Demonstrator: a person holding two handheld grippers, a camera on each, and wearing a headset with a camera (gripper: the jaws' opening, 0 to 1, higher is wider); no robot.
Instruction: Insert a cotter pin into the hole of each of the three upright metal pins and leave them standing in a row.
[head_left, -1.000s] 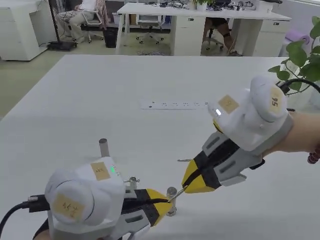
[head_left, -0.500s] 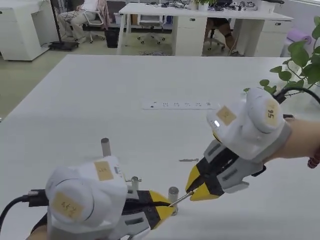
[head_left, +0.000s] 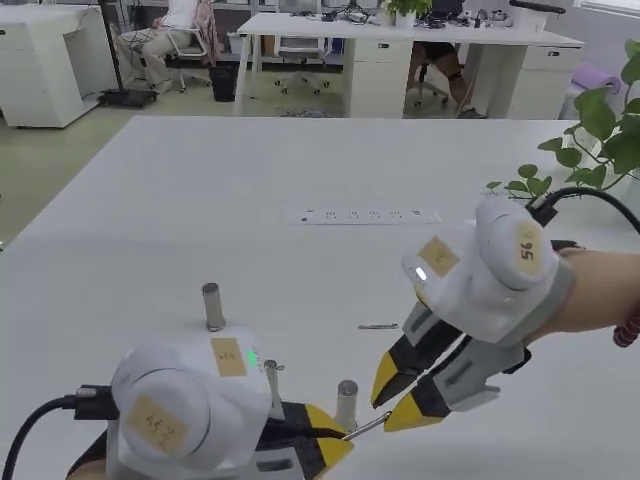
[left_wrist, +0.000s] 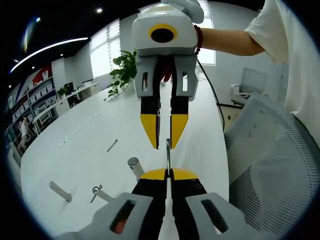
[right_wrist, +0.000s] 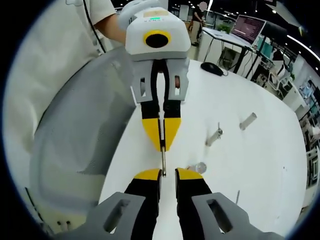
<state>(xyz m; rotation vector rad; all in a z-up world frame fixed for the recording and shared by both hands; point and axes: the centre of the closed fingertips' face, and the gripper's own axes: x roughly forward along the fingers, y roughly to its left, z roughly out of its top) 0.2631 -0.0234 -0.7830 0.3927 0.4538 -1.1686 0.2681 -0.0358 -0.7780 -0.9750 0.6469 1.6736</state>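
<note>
Three upright metal pins stand in a row: the far one (head_left: 212, 305), the middle one (head_left: 270, 385) with a cotter pin through its top, and the near one (head_left: 346, 403). My left gripper (head_left: 335, 447) is shut on a cotter pin (head_left: 365, 427) that points toward the right gripper, just beside the near pin. In the left gripper view the cotter pin (left_wrist: 168, 156) sticks straight out of my shut jaws. My right gripper (head_left: 395, 398) stands open, its yellow tips on either side of the pin's free end (right_wrist: 163, 159).
A loose cotter pin (head_left: 378, 325) lies on the white table (head_left: 200, 190) behind the right gripper. A white power strip (head_left: 365, 214) lies farther back. A potted plant (head_left: 600, 120) stands at the table's right edge. Desks and chairs fill the room behind.
My right gripper was shut on the cotter pin's end; its jaws have now parted, and the pin stays in the left gripper. The head camera has tilted slightly.
</note>
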